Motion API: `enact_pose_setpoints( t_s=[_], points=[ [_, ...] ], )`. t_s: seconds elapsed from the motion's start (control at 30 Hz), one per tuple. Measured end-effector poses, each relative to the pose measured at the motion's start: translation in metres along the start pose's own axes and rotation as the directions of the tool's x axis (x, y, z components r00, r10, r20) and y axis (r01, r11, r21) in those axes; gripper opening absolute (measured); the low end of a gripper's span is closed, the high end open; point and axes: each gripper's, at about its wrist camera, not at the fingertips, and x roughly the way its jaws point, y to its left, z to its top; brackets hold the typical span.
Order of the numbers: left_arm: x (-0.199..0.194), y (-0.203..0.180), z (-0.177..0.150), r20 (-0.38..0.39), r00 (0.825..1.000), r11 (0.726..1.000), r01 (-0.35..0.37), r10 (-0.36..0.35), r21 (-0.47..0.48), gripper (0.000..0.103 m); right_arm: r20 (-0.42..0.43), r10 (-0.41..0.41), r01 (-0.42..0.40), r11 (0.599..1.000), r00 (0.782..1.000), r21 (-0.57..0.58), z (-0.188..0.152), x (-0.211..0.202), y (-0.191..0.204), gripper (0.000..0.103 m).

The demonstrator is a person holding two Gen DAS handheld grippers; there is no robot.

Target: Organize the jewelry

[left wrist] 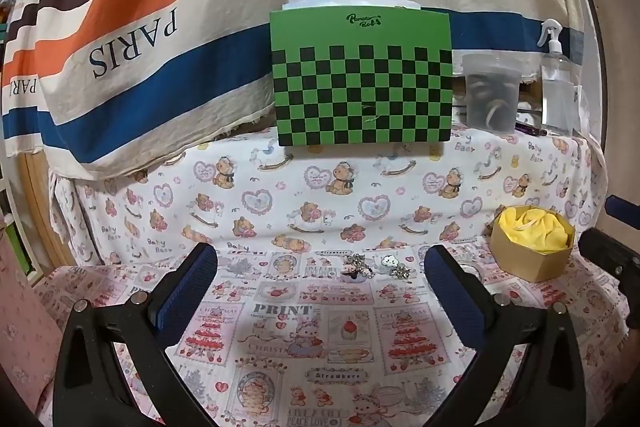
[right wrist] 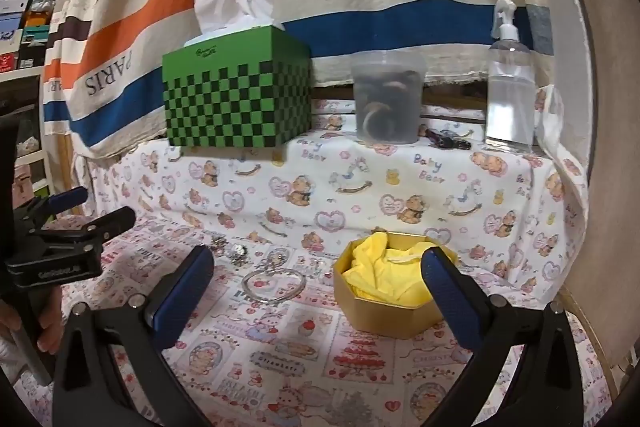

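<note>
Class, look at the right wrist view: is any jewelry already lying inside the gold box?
No: the gold box holds only yellow cloth, while the bangle and small pieces lie on the tablecloth beside it.

A home, likely a bedroom corner, is suggested. Ahead of the grippers a surface is draped in a teddy-bear cloth (left wrist: 280, 187); a tissue box (left wrist: 362, 75), a spray bottle (right wrist: 510, 83) and a striped blanket (left wrist: 160, 7) are seen beyond, and stacked boxes (right wrist: 20, 23) far left.
</note>
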Motion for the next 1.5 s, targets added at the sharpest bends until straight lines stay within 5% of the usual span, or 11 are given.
enact_pose_setpoints(
  t_s=[1.5],
  points=[
    [-0.0012, 0.0014, -0.0011, 0.004, 1.0, 1.0, 0.001, -0.001, -0.001, 0.103, -0.005, -0.016, 0.016, 1.0, 1.0, -0.006, -0.0008, -0.0009, -0.0004, 0.103]
  ],
)
